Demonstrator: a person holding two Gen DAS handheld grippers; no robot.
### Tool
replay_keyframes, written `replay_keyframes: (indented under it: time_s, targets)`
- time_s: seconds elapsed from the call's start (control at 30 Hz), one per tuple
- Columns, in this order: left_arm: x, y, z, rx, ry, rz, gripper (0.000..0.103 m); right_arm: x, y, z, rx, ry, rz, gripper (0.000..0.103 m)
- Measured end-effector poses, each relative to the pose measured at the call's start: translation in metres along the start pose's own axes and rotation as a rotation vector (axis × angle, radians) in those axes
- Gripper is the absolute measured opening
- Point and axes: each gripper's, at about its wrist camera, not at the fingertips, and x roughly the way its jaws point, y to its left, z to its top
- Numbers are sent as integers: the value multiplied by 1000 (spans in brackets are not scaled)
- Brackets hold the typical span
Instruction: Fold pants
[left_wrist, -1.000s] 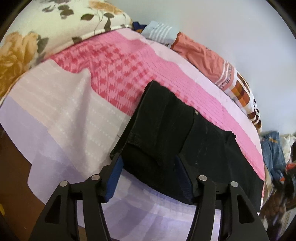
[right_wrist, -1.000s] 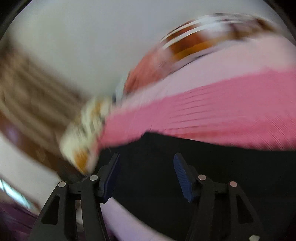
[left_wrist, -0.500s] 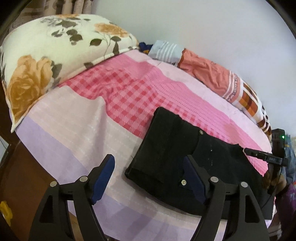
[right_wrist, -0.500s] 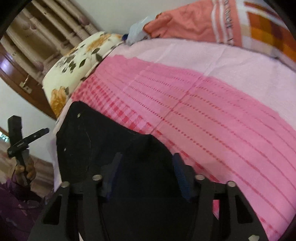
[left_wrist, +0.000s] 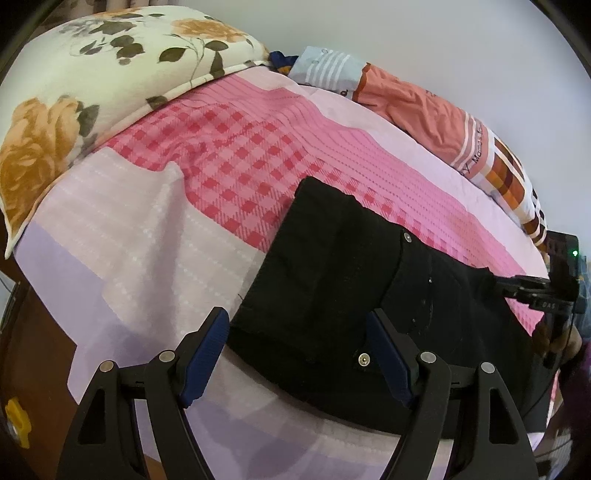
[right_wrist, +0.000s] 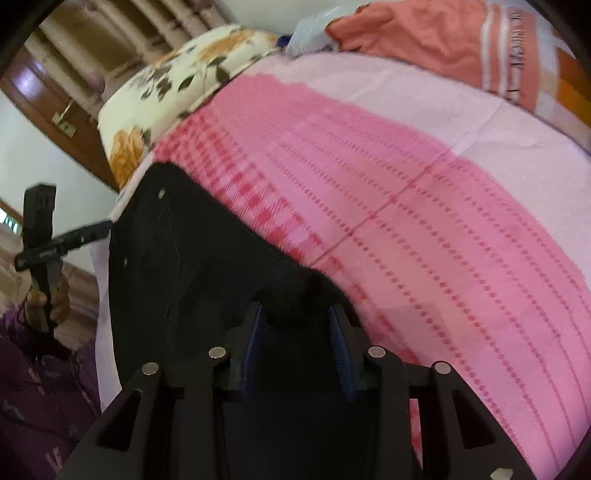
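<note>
The black pants (left_wrist: 354, 280) lie partly folded on the pink checked bedspread (left_wrist: 236, 155), toward my near edge. My right gripper (right_wrist: 295, 325), at 3 o'clock of them, has just been closing its jaws around a raised bunch of cloth, I judge to carry it over. My left gripper (left_wrist: 295, 343) hovers at 6 o'clock, jaws spread and empty. The floral pillow (left_wrist: 110, 74) sits at 11 o'clock.
</note>
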Motion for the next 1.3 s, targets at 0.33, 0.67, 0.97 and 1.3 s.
replay_keyframes:
  time_s: [0.33, 0.67, 0.97, 1.3]
  targets:
    - [9, 3, 1, -23, 26, 20, 78, -3, 6, 1, 16, -104, -73, 11]
    - [29, 3, -1, -11, 68, 45, 78, -3, -43, 0, 246, -224, -25, 9]
    - [45, 13, -6, -14, 81, 37, 92, -30, -66, -11, 410, -344, -17, 37]
    - [-4, 1, 3, 4, -64, 64, 92, -199, -42, -242, 857, -816, -88, 61]
